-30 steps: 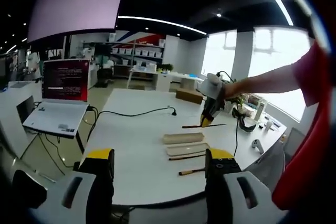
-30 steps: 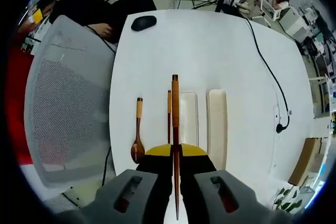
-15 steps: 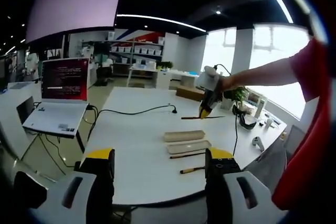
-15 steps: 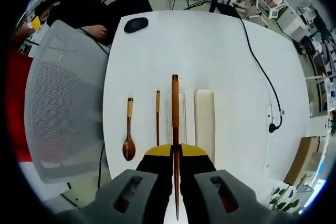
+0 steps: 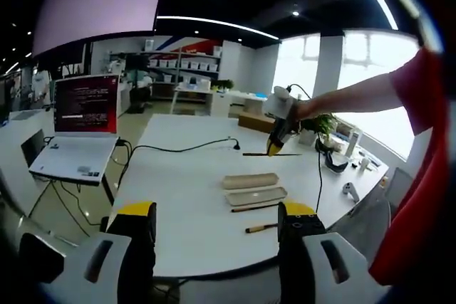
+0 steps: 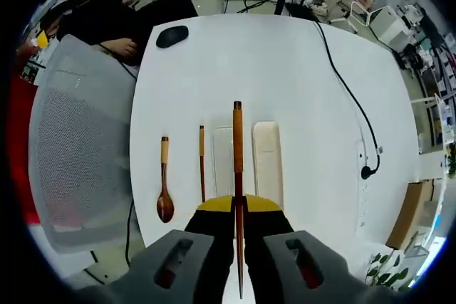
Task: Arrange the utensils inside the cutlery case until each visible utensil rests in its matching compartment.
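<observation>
The right tool (image 6: 237, 208) clamps one chopstick (image 6: 237, 149) above the case (image 6: 246, 159); the spoon (image 6: 164, 190) and other chopstick (image 6: 201, 160) lie outside (left tool (image 5: 217, 218) apart, idle).

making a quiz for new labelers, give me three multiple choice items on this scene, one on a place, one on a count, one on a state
1. Where is the spoon?
A. on the table, left of the lying chopstick
B. inside the case
C. on the chair

2. How many utensils lie on the table?
A. one
B. two
C. four

3. What is the right hand-held gripper doing?
A. open
B. shut on a chopstick
C. shut on the spoon

Answers: 1 A, the spoon lies beside the lying chopstick, outside the case. 2 B, spoon and one chopstick. 3 B, the held chopstick is clamped between its jaws.
</observation>
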A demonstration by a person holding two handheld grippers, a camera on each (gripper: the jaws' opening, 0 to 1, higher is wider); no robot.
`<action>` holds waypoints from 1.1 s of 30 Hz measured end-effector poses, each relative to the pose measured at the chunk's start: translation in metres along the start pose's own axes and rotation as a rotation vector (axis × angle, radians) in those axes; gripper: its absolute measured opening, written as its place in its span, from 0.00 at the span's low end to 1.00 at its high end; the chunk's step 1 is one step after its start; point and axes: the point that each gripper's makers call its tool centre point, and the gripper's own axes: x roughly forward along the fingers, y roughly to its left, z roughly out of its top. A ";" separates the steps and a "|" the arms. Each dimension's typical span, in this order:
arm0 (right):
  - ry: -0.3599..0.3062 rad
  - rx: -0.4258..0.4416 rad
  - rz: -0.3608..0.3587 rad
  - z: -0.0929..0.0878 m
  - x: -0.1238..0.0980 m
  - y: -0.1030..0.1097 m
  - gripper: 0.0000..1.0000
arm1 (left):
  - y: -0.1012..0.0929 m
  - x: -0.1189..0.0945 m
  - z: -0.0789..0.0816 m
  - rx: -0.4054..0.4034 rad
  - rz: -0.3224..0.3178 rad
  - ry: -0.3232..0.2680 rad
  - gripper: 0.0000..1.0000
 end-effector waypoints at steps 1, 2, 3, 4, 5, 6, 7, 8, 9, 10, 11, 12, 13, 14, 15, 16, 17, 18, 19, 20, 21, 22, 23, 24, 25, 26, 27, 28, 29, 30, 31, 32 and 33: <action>-0.010 0.009 0.009 0.002 0.000 -0.001 0.00 | 0.000 0.001 0.000 -0.002 -0.002 0.003 0.71; -0.024 0.019 0.011 0.005 0.001 -0.004 0.00 | 0.000 0.001 0.000 -0.002 -0.002 0.002 0.71; -0.032 0.023 0.009 0.007 0.001 -0.006 0.00 | 0.001 0.002 0.000 -0.001 0.000 0.003 0.71; -0.043 0.029 0.011 0.009 0.002 -0.009 0.00 | 0.001 0.003 -0.001 -0.002 0.000 0.007 0.71; -0.048 0.035 0.014 0.010 0.002 -0.011 0.00 | 0.001 0.004 -0.002 -0.004 -0.001 0.013 0.71; -0.057 0.040 0.015 0.012 0.004 -0.014 0.00 | 0.001 0.005 -0.003 -0.007 -0.005 0.019 0.71; -0.068 0.039 0.013 0.014 0.004 -0.016 0.00 | 0.000 0.006 -0.003 -0.005 -0.006 0.021 0.71; -0.073 0.033 0.017 0.016 0.005 -0.019 0.00 | 0.001 0.006 -0.002 -0.002 -0.005 0.020 0.71; -0.074 0.027 0.021 0.017 0.005 -0.021 0.00 | 0.001 0.007 -0.002 0.000 -0.002 0.020 0.71; -0.075 0.022 0.018 0.018 0.005 -0.026 0.00 | 0.002 0.008 -0.002 -0.004 -0.001 0.022 0.71; -0.073 0.018 0.013 0.019 0.005 -0.029 0.00 | 0.003 0.009 -0.003 -0.010 -0.001 0.024 0.71; -0.068 0.017 0.011 0.020 0.004 -0.034 0.00 | 0.004 0.011 -0.003 -0.015 0.001 0.026 0.71; -0.065 0.025 0.010 0.021 0.003 -0.038 0.00 | 0.004 0.011 -0.003 -0.014 0.001 0.027 0.71; -0.068 0.039 0.006 0.022 0.003 -0.040 0.00 | 0.004 0.012 -0.003 -0.013 0.000 0.030 0.71; -0.077 0.043 -0.002 0.024 0.004 -0.042 0.00 | 0.003 0.013 -0.003 -0.012 0.000 0.030 0.71; -0.078 0.037 -0.002 0.024 0.005 -0.043 0.00 | 0.004 0.014 -0.003 -0.012 0.001 0.031 0.71; -0.080 0.037 -0.001 0.025 0.009 -0.045 0.00 | 0.004 0.015 -0.003 -0.016 0.002 0.033 0.71; -0.081 0.040 -0.001 0.025 0.012 -0.046 0.00 | 0.004 0.016 -0.003 -0.018 0.001 0.035 0.71; -0.079 0.040 0.000 0.024 0.017 -0.047 0.00 | 0.004 0.017 -0.002 -0.017 -0.002 0.037 0.71; -0.073 0.034 0.003 0.023 0.021 -0.047 0.00 | 0.003 0.017 -0.002 -0.009 -0.005 0.041 0.71; -0.069 0.031 0.004 0.022 0.024 -0.048 0.00 | 0.003 0.018 -0.002 -0.001 -0.005 0.046 0.71; -0.063 0.023 0.013 0.021 0.027 -0.046 0.00 | 0.004 0.018 -0.002 0.005 -0.004 0.049 0.71; -0.054 0.018 0.019 0.019 0.031 -0.046 0.00 | 0.005 0.018 -0.001 0.005 -0.002 0.048 0.71; -0.053 0.018 0.018 0.018 0.033 -0.047 0.00 | 0.006 0.019 0.000 0.003 0.001 0.046 0.71; -0.049 0.016 0.017 0.016 0.036 -0.049 0.00 | 0.007 0.019 0.002 -0.001 0.003 0.042 0.71; -0.047 0.011 0.013 0.015 0.037 -0.050 0.00 | 0.008 0.019 0.003 -0.006 0.006 0.039 0.71; -0.046 0.007 0.000 0.014 0.040 -0.053 0.00 | 0.009 0.020 0.003 -0.008 0.008 0.039 0.71; -0.048 0.004 -0.002 0.014 0.040 -0.053 0.00 | 0.009 0.020 0.003 -0.008 0.009 0.040 0.71; -0.046 -0.002 -0.010 0.012 0.042 -0.055 0.00 | 0.010 0.020 0.002 -0.007 0.009 0.041 0.71; -0.046 -0.001 -0.018 0.011 0.043 -0.056 0.00 | 0.010 0.020 0.002 -0.004 0.010 0.044 0.71; -0.044 0.004 -0.026 0.010 0.045 -0.058 0.00 | 0.010 0.020 0.002 -0.004 0.010 0.044 0.71; -0.043 0.006 -0.030 0.009 0.046 -0.060 0.00 | 0.010 0.020 0.001 -0.004 0.010 0.046 0.71; -0.050 0.007 -0.037 0.009 0.047 -0.061 0.00 | 0.010 0.020 0.001 -0.005 0.011 0.047 0.71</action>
